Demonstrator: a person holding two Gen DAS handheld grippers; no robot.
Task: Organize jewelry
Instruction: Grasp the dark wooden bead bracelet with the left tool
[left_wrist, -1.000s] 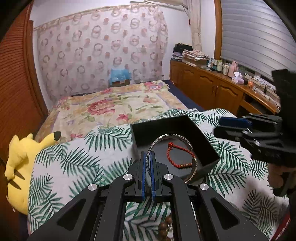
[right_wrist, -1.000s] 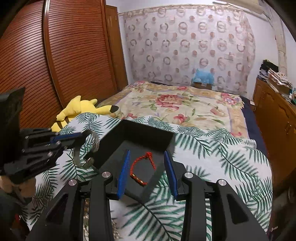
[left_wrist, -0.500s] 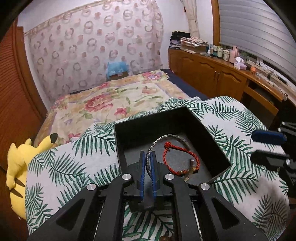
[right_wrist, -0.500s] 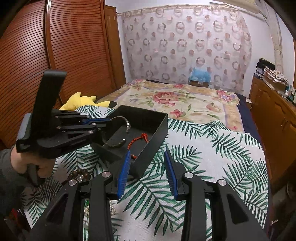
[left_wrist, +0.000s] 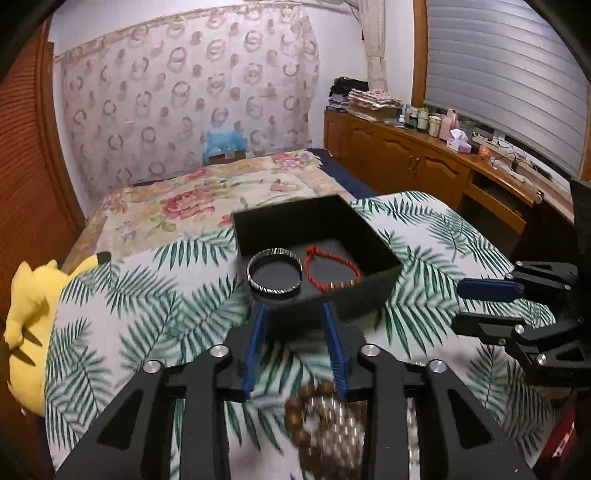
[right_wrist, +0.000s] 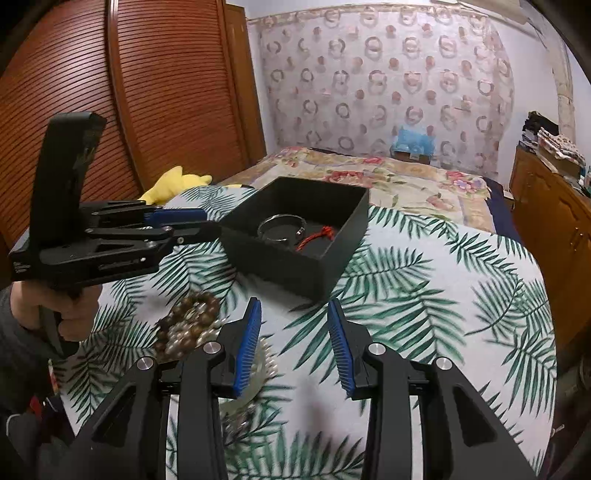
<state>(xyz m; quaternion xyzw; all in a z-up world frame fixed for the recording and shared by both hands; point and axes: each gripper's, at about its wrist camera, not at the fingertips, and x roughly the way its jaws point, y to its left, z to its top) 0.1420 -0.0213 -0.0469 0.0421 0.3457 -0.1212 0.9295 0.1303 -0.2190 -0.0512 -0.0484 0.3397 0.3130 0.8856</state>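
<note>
A black open box (left_wrist: 373, 277) (right_wrist: 343, 254) sits on the palm-leaf cloth. Inside lie a silver bangle (left_wrist: 274, 274) (right_wrist: 280, 229) and a red cord bracelet (left_wrist: 332, 267) (right_wrist: 320, 235). My left gripper (left_wrist: 295, 314) is open and empty, just in front of the box's near wall; it also shows in the right wrist view (right_wrist: 192, 221), left of the box. A heap of brown bead and pearl strands (left_wrist: 325, 428) (right_wrist: 188, 325) lies under the left gripper. My right gripper (right_wrist: 293, 306) is open and empty, short of the box; it also shows in the left wrist view (left_wrist: 469, 299).
The palm-leaf cloth (right_wrist: 424, 295) covers a raised surface in front of a floral bed (left_wrist: 192, 199). A yellow plush toy (left_wrist: 29, 310) lies at the left edge. Wooden cabinets (left_wrist: 424, 166) with bottles run along the right. A slatted wardrobe (right_wrist: 110, 92) stands left.
My left gripper has opened and let the silver bangle drop flat into the box, then drawn back. The right gripper has also pulled back from the box.
</note>
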